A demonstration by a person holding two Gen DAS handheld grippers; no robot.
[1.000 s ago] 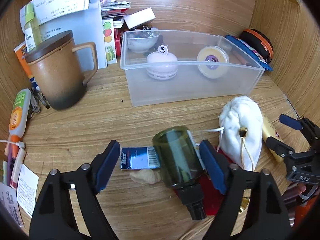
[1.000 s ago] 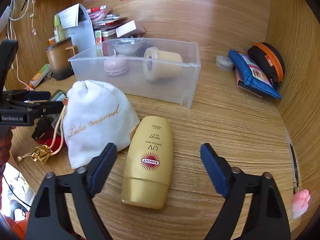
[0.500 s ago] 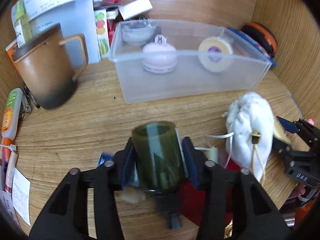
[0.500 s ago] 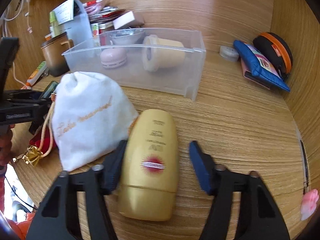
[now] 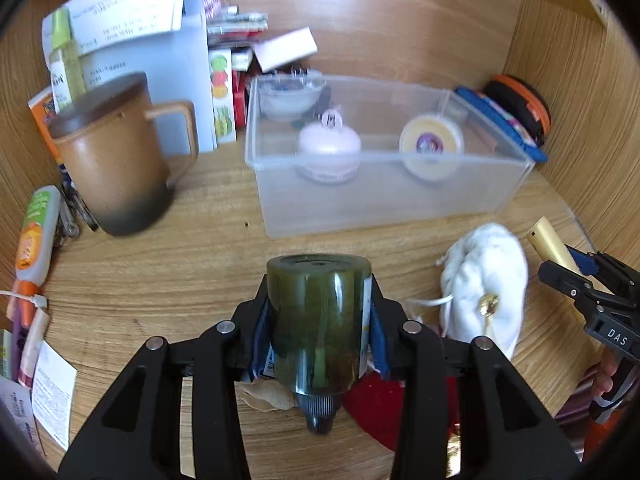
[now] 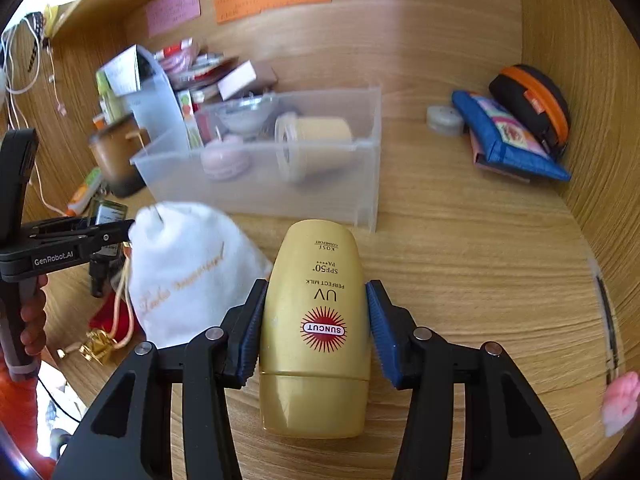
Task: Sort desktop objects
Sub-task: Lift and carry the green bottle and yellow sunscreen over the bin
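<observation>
My left gripper (image 5: pixel 318 332) is shut on a dark green glass bottle (image 5: pixel 318 320) with a black cap, held above the wooden desk. My right gripper (image 6: pixel 314 328) is shut on a gold sunscreen bottle (image 6: pixel 316 320), lifted off the desk; its tip also shows in the left wrist view (image 5: pixel 550 244). A clear plastic bin (image 5: pixel 384 196) stands ahead, holding a pink macaron-shaped case (image 5: pixel 328 152), a cream jar (image 5: pixel 430 148) and a small bowl (image 5: pixel 286 98). A white drawstring pouch (image 5: pixel 488 284) lies between the two grippers.
A brown lidded mug (image 5: pixel 112 160) stands at the left, with papers and boxes behind it. A tube (image 5: pixel 36 228) lies at the far left. A blue pouch (image 6: pixel 508 140) and a black-orange case (image 6: pixel 532 104) lie at the back right. A red item (image 5: pixel 384 408) lies under the left gripper.
Both grippers have closed, the left on the green bottle and the right on the sunscreen bottle. Both bottles have been lifted off the desk.
</observation>
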